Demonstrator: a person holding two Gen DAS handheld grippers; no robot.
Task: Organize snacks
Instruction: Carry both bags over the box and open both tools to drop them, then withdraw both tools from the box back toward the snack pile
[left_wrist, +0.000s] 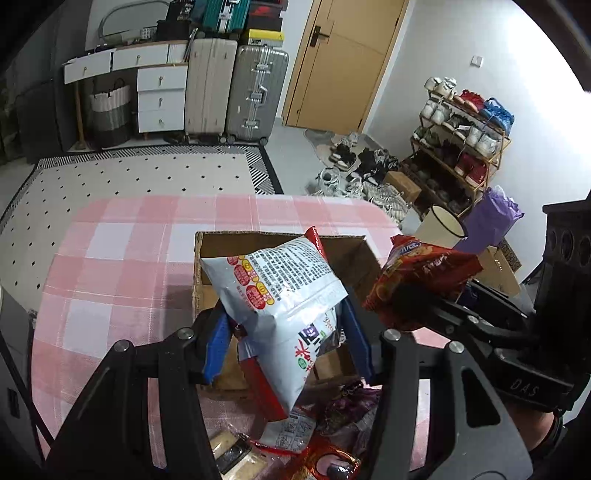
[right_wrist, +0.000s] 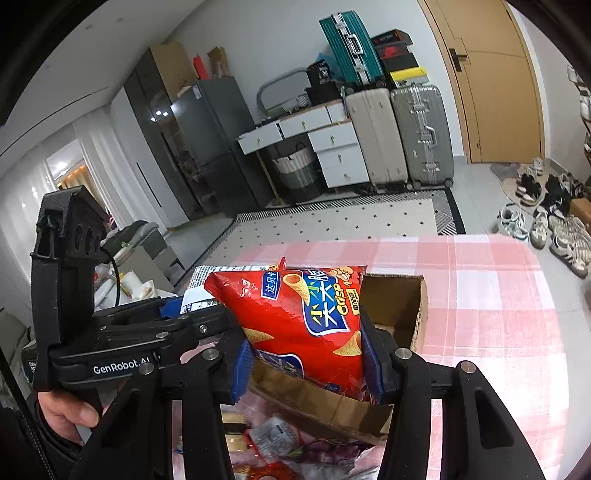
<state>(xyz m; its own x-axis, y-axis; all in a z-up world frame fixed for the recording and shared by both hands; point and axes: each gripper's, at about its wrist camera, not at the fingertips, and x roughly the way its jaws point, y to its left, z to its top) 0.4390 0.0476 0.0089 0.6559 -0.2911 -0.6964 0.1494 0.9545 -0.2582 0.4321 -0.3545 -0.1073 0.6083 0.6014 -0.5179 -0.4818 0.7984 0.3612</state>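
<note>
Snacks: left claw (left_wrist: 286, 339) grips a white bag (left_wrist: 284, 295) over the box (left_wrist: 280, 242); right claw (right_wrist: 306, 363), at three o'clock, grips a red bag (right_wrist: 306, 314) (neither dropped yet). Loose packets (left_wrist: 295, 435) at six o'clock remain on the surface (left_wrist: 110, 258).

Cardboard box (left_wrist: 360, 254) interior mostly hidden behind white snack bag (left_wrist: 284, 295). Near box wall covered by red crisp bag (right_wrist: 306, 317) in right wrist view. Loose snack packets (left_wrist: 295, 435) at near edge of surface (left_wrist: 122, 258) cut off by frame, partly masked by tool arms; labels too small to read.
</note>
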